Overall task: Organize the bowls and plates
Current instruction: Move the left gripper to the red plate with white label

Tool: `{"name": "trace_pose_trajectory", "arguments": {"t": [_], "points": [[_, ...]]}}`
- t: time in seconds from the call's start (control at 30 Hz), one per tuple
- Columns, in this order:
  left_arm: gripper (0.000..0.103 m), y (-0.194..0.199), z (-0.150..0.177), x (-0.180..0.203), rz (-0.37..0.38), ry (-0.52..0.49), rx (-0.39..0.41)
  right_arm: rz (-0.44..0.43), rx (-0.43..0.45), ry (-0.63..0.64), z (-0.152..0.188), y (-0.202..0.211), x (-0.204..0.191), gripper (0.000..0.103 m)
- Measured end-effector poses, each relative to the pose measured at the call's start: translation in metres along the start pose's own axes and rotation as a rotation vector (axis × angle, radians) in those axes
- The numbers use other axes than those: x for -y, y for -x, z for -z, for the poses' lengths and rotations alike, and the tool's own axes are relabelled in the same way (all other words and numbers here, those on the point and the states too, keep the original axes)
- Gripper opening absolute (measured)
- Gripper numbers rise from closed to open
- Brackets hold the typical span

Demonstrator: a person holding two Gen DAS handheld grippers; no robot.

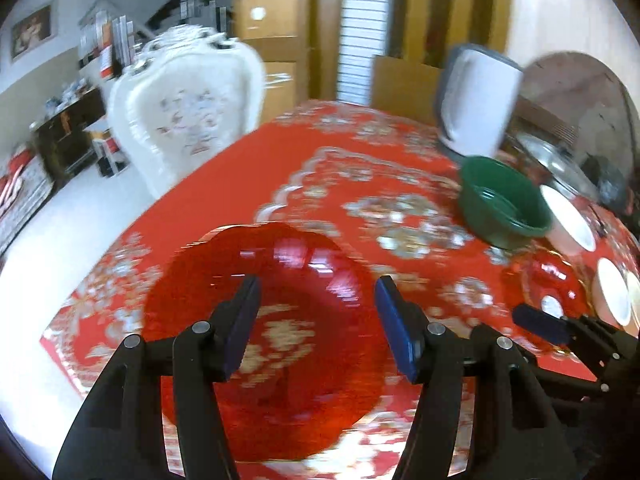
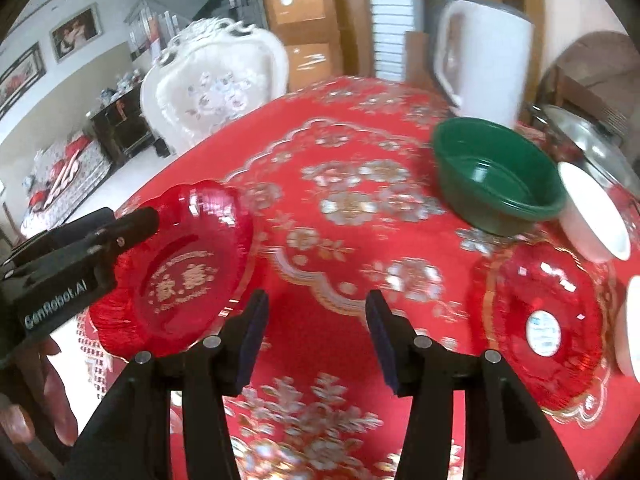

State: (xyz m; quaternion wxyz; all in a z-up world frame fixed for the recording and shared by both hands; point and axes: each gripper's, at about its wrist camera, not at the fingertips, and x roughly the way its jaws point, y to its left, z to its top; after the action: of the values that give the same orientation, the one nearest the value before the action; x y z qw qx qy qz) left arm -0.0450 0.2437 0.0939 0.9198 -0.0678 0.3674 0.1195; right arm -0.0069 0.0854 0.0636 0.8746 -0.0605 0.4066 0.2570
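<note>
Both the left gripper [image 1: 316, 316] and right gripper [image 2: 316, 330] gape, empty.

The tabletop [image 2: 328, 240] wears a bright red cloth with gold and silver flowers and curly lines. One see-through red plate [image 2: 180, 268] has gold writing in its middle. Another red plate [image 2: 540, 320] has a gold edge and a little white sticker. The bowl [image 2: 496, 176] is dark green, and the bowl [image 2: 592, 216] beside it is white. The chair [image 2: 216, 80] is creamy white with soft pink flowers (very fancy). Both grippers are black, with dark blue fingers [image 1: 394, 312].
</note>
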Motion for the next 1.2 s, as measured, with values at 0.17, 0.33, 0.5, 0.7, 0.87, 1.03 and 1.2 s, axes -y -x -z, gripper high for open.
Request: {"name": "trace_pose_trajectory", "arguments": {"t": [0.17, 0.33, 0.5, 0.7, 0.87, 1.03, 1.2], "points": [[0.06, -0.008, -0.003, 0.052, 0.067, -0.069, -0.021, 0.056, 0.012, -0.069, 0.007, 0.015, 0.041, 0.054], [0.06, -0.019, 0.0, 0.099, 0.113, -0.12, -0.05, 0.108, 0.021, -0.136, 0.018, 0.026, 0.082, 0.054], [0.06, -0.026, 0.006, 0.137, 0.146, -0.162, -0.065, 0.15, 0.015, -0.198, 0.031, 0.036, 0.12, 0.054], [0.06, -0.034, 0.01, 0.171, 0.174, -0.198, -0.093, 0.175, 0.018, -0.261, 0.045, 0.045, 0.155, 0.054], [0.06, -0.04, 0.013, 0.188, 0.184, -0.216, -0.107, 0.188, 0.022, -0.308, 0.054, 0.052, 0.177, 0.054], [0.06, -0.044, 0.015, 0.199, 0.191, -0.215, -0.117, 0.201, 0.017, -0.342, 0.061, 0.055, 0.193, 0.054], [0.06, -0.05, 0.014, 0.203, 0.186, -0.223, -0.123, 0.199, 0.018, -0.37, 0.066, 0.056, 0.206, 0.054]]}}
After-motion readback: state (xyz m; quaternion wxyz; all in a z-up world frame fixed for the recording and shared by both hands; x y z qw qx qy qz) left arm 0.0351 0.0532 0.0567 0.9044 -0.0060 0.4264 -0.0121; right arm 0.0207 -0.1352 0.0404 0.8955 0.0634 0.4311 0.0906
